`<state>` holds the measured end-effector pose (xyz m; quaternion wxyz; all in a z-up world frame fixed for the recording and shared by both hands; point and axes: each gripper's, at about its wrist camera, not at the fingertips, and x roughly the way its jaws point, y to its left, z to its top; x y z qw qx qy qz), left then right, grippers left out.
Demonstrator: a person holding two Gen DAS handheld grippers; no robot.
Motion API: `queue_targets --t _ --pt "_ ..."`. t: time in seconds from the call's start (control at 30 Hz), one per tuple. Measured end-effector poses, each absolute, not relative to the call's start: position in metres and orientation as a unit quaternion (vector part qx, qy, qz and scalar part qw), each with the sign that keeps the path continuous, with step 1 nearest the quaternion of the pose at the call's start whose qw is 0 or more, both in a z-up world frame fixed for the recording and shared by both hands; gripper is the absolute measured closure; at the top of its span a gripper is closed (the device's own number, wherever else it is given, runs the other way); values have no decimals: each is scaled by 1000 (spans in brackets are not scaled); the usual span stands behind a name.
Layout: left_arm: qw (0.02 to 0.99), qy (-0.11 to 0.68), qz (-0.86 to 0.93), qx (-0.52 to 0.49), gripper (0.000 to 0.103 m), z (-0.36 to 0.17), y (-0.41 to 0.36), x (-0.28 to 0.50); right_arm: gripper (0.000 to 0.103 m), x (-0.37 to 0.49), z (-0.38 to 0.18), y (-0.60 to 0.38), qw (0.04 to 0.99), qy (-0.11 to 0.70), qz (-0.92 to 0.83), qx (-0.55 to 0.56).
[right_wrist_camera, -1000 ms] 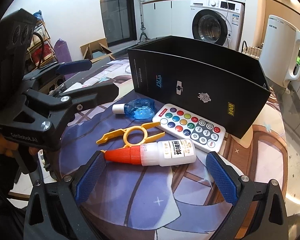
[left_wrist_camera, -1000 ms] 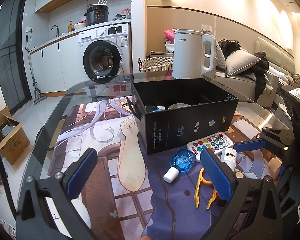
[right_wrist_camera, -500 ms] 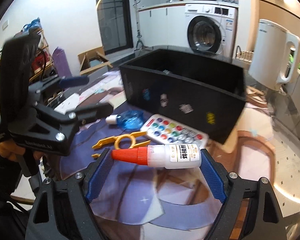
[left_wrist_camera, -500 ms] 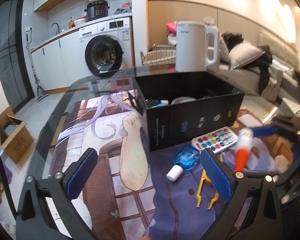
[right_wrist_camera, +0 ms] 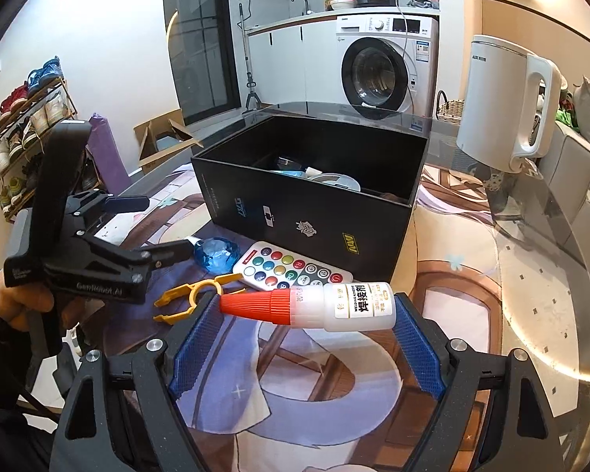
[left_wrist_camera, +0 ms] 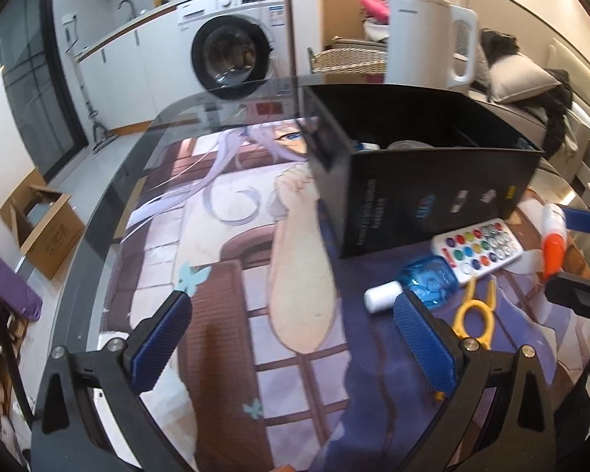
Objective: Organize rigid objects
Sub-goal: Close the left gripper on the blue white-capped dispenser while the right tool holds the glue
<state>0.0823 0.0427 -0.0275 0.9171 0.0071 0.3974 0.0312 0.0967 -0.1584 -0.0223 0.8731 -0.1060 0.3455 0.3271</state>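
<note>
The right gripper (right_wrist_camera: 303, 338) is clamped end to end on the glue bottle (right_wrist_camera: 318, 306), its long axis crosswise between the pads. The black box (right_wrist_camera: 310, 200) lies directly ahead of these tongs, opening upward. The left gripper (left_wrist_camera: 295, 338) stands apart, empty.

Your open-topped black cardboard box (right_wrist_camera: 314, 212) stands mid-worktop (left_wrist_camera: 110, 212) with nothing over its mouth; things already lie along its floor. Near its front wall the way is crowded: a white remote with coloured buttons (right_wrist_camera: 291, 267), a blue round-bodied dispenser (right_wrist_camera: 215, 253) and a yellow plastic clip (right_wrist_camera: 192, 295) lie close together. Your left tool (right_wrist_camera: 137, 232) hangs just left of these. Far right, a tall white kettle (right_wrist_camera: 507, 102) stands on the worktop beyond the box. Left of the box, the printed mat (left_wrist_camera: 224, 275) lies bare.
</note>
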Motion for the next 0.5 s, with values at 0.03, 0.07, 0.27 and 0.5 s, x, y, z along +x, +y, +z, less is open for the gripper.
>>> queue_targets --t 0.03,0.07,0.27,0.5 --pt "916 399 37 3 0 -28 45 83 16 96 -22 -158 873 345 327 -106" --pt "916 399 42 -1 0 -28 47 83 16 97 -22 -158 873 346 327 -106" --pt "918 396 3 -9 0 -25 39 81 16 97 -20 -161 875 343 326 -104" --pt "916 400 -38 -6 0 -22 17 91 16 99 -19 -165 877 342 322 -101"
